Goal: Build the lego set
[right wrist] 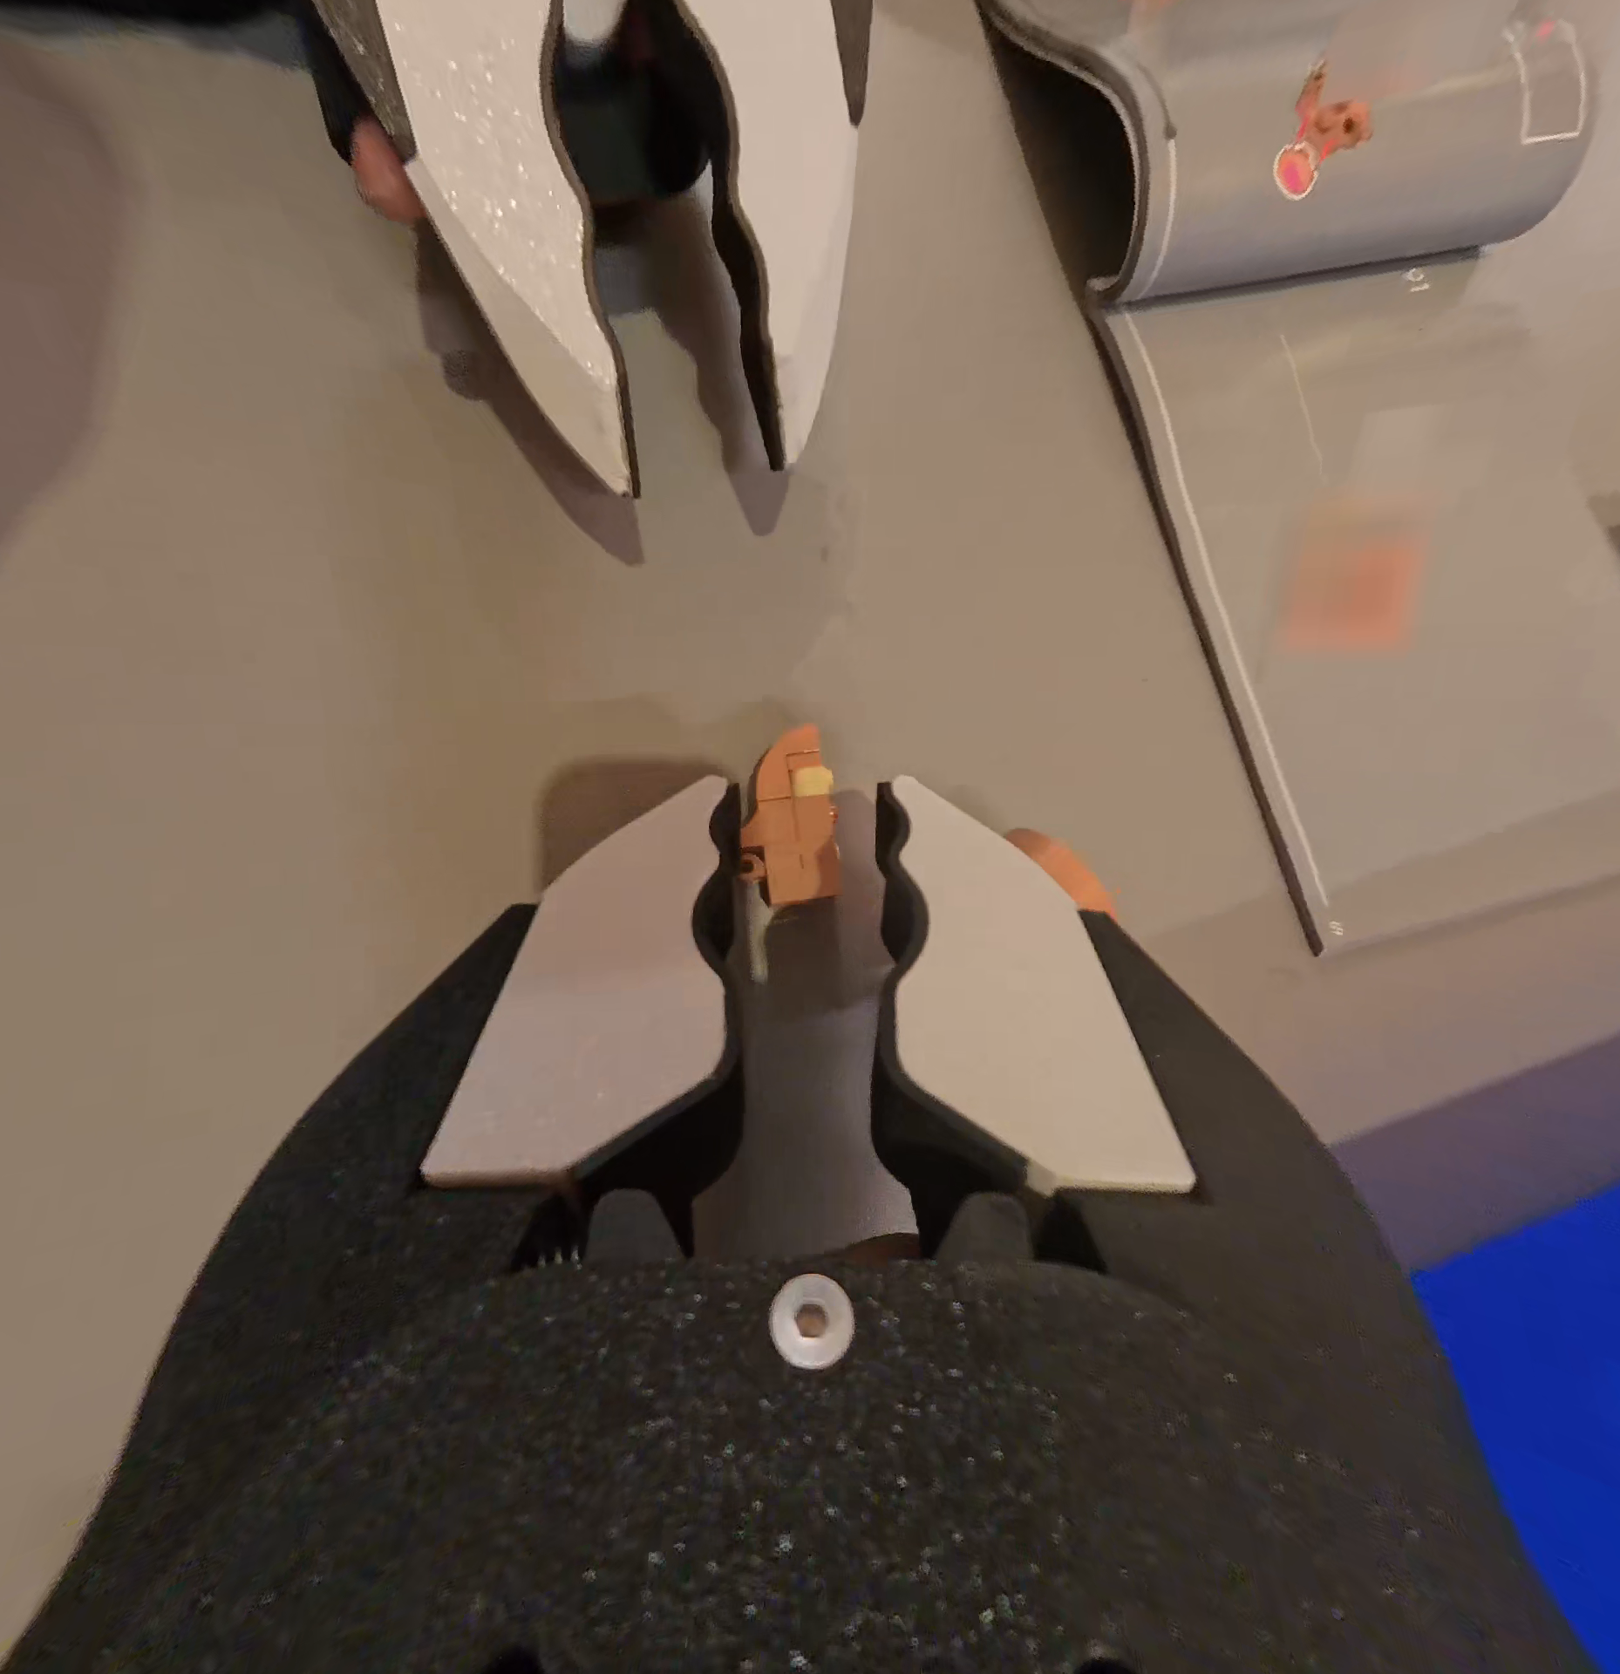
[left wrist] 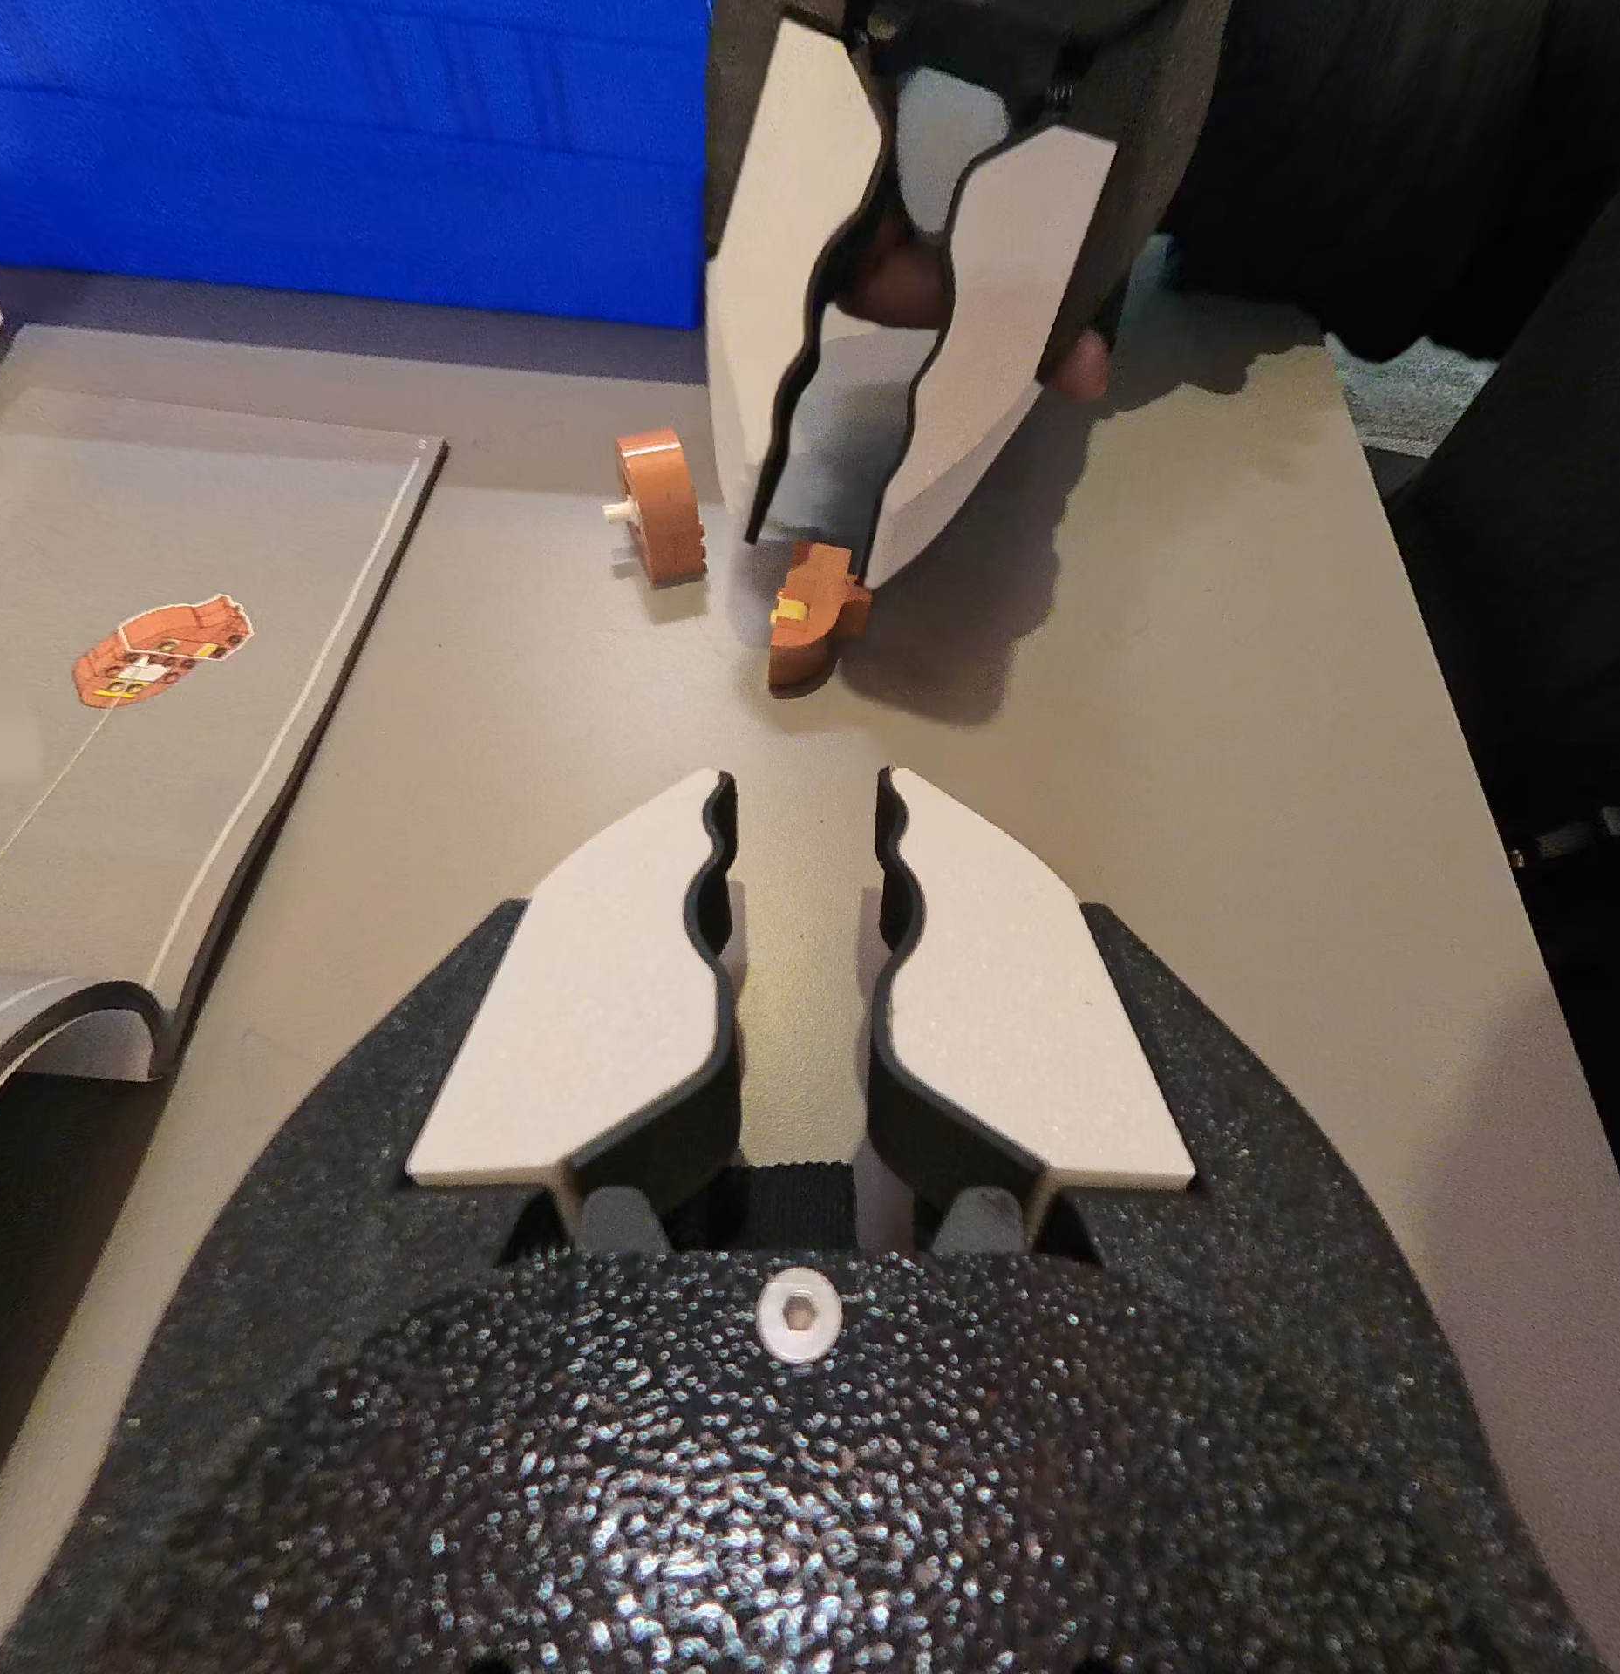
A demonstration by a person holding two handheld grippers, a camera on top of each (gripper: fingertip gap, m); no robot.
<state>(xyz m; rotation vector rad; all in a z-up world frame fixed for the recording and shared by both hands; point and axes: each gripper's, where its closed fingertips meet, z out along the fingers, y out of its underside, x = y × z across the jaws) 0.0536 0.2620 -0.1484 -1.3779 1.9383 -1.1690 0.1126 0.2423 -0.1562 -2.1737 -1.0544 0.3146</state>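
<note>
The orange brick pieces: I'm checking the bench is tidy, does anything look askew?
Both look odd. The rounded brick piece stands on edge, and the smaller brick piece is tipped on its side between the right gripper's parted fingers.

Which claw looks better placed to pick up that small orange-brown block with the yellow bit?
The right claw, probably: its open fingers already straddle the orange-brown block on the table, with a gap on one side. The left claw is open too, but hangs short of it.
</note>
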